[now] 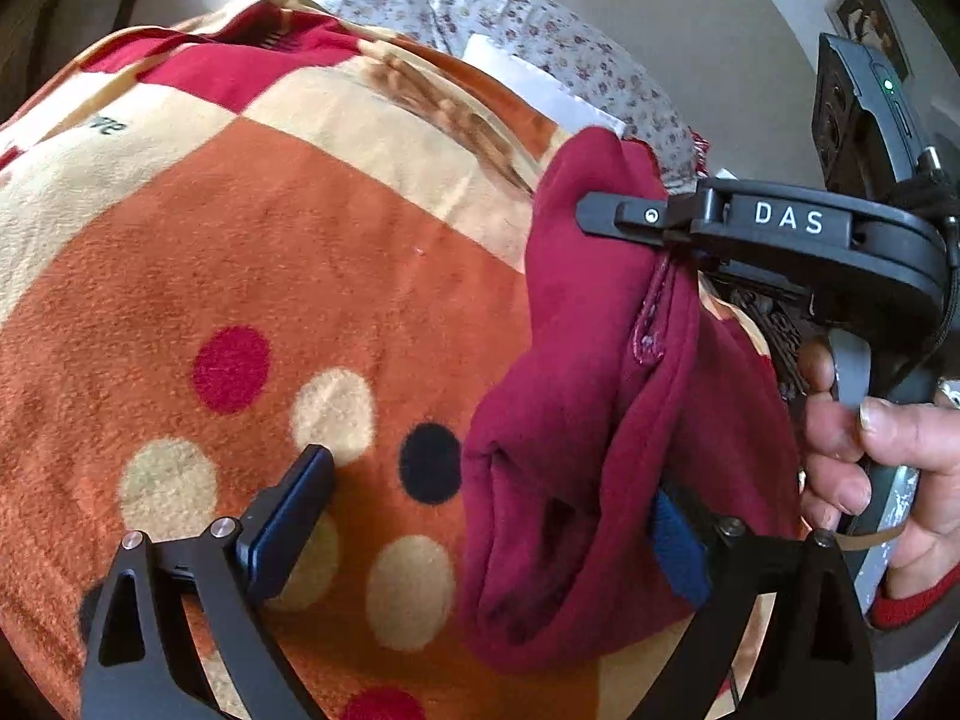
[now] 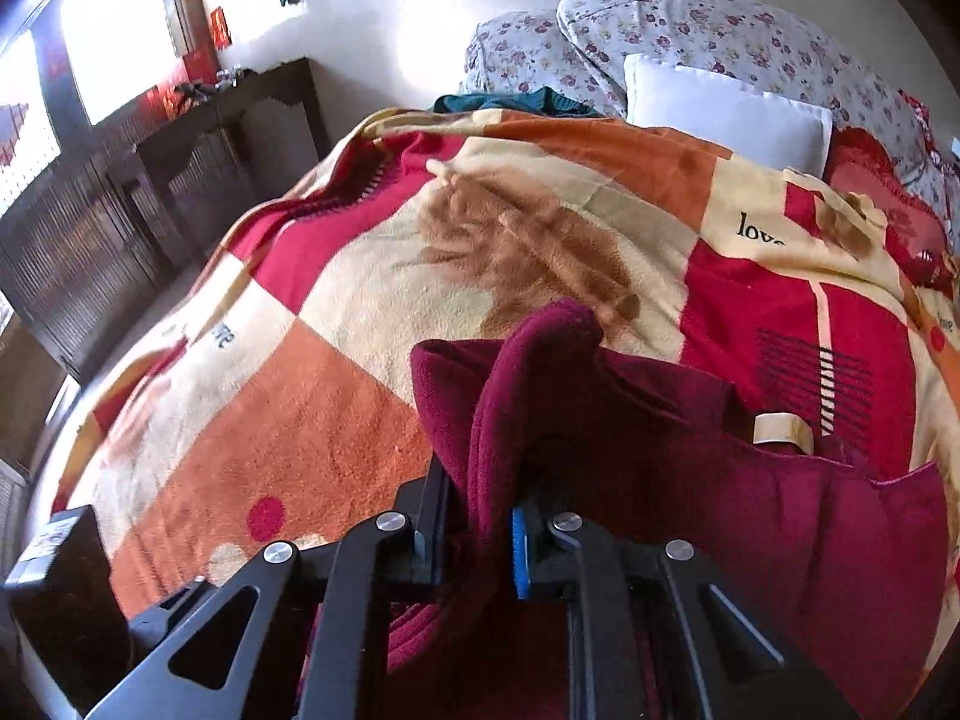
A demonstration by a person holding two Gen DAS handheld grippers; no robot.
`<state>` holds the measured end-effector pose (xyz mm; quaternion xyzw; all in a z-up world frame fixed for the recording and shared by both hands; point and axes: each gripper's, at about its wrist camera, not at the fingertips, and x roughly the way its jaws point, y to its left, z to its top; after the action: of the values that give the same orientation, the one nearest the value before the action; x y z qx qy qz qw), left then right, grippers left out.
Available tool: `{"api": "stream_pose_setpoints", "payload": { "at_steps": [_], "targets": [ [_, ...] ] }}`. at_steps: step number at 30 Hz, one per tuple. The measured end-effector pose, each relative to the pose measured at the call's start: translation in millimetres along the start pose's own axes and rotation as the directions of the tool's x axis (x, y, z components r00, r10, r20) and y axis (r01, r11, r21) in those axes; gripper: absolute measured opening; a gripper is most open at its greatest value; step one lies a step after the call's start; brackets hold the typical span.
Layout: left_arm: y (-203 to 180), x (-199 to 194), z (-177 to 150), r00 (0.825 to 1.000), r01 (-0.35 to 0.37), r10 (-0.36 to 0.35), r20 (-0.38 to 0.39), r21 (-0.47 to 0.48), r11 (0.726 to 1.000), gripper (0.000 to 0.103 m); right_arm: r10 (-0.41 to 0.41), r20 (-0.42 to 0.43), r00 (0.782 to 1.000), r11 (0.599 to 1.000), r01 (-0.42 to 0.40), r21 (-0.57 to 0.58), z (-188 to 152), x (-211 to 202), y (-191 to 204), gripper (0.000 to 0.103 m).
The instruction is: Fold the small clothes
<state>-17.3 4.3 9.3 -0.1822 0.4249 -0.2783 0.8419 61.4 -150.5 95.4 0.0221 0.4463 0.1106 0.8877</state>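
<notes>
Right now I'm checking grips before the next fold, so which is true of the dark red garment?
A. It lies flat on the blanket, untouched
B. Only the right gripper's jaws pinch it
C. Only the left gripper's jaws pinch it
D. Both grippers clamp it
B: the right gripper has its jaws closed on a fold of the dark red garment, while the left gripper stands wide open.

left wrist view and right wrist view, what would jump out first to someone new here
First the maroon fleece garment, bunched and lifted off the bed, pinched in the right tool. In the left wrist view it hangs from that tool, while the left tool stands open beside it. Beneath lies the orange, red and cream dotted blanket, with a white pillow at the head.
</notes>
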Motion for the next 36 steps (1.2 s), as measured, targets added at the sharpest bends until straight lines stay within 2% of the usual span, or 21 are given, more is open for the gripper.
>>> {"api": "stream_pose_setpoints", "payload": {
  "at_steps": [2, 3, 4, 7, 15, 24, 29, 32, 33, 34, 36],
  "targets": [
    [-3.7, -1.3, -2.4, 0.999, 0.052, -0.052, -0.012, 0.015, 0.999, 0.074, 0.013, 0.012, 1.0, 1.0, -0.013, 0.006, -1.3, -6.5, -4.5, 0.016],
    [-8.1, 2.0, -3.0, 0.995, 0.095, -0.094, -0.043, 0.03, 0.995, 0.048, 0.019, 0.013, 1.0, 1.0, -0.019, 0.01, -2.1, -9.5, -6.7, 0.015],
    [-12.7, 5.0, -4.0, 0.991, 0.12, -0.117, -0.069, 0.043, 0.992, 0.031, 0.023, 0.018, 1.0, 1.0, -0.023, 0.012, -3.8, -15.0, -9.8, 0.015],
    [-30.9, 4.0, -6.8, 0.993, 0.103, -0.097, -0.071, 0.098, 0.99, 0.02, 0.02, 0.042, 0.999, 1.0, -0.021, 0.01, -7.7, -33.5, -21.0, 0.015],
    [-102.7, -22.3, 0.9, 0.993, 0.115, -0.112, -0.026, 0.211, 0.971, 0.019, 0.002, 0.126, 0.992, 0.999, -0.008, 0.043, -12.0, -93.6, -65.8, 0.015],
    [-210.3, -1.5, -4.6, 0.99, 0.135, -0.107, -0.091, 0.389, 0.911, 0.018, -0.093, 0.175, 0.98, 0.992, 0.077, 0.096, -36.6, -147.9, -143.3, 0.015],
    [-263.8, 31.5, -33.9, 0.986, 0.147, -0.087, -0.144, 0.478, 0.866, 0.018, -0.161, 0.17, 0.972, 0.978, 0.134, 0.159, -63.6, -154.0, -191.7, 0.015],
    [-276.4, 59.9, -46.7, 0.984, 0.135, -0.059, -0.168, 0.49, 0.861, 0.018, -0.228, 0.104, 0.968, 0.963, 0.208, 0.173, -77.0, -130.4, -214.0, 0.015],
    [-278.6, 71.2, -51.2, 0.983, 0.125, -0.041, -0.18, 0.486, 0.865, 0.018, -0.221, 0.075, 0.972, 0.958, 0.202, 0.204, -84.3, -118.0, -224.9, 0.015],
    [-279.4, 80.8, -55.5, 0.98, 0.122, -0.03, -0.195, 0.48, 0.869, 0.019, -0.213, 0.065, 0.975, 0.953, 0.193, 0.232, -90.3, -112.8, -232.9, 0.016],
    [-279.9, 87.9, -57.1, 0.979, 0.12, -0.023, -0.204, 0.476, 0.871, 0.024, -0.233, 0.083, 0.969, 0.935, 0.2, 0.294, -100.3, -119.4, -244.7, 0.034]
  ]
}}
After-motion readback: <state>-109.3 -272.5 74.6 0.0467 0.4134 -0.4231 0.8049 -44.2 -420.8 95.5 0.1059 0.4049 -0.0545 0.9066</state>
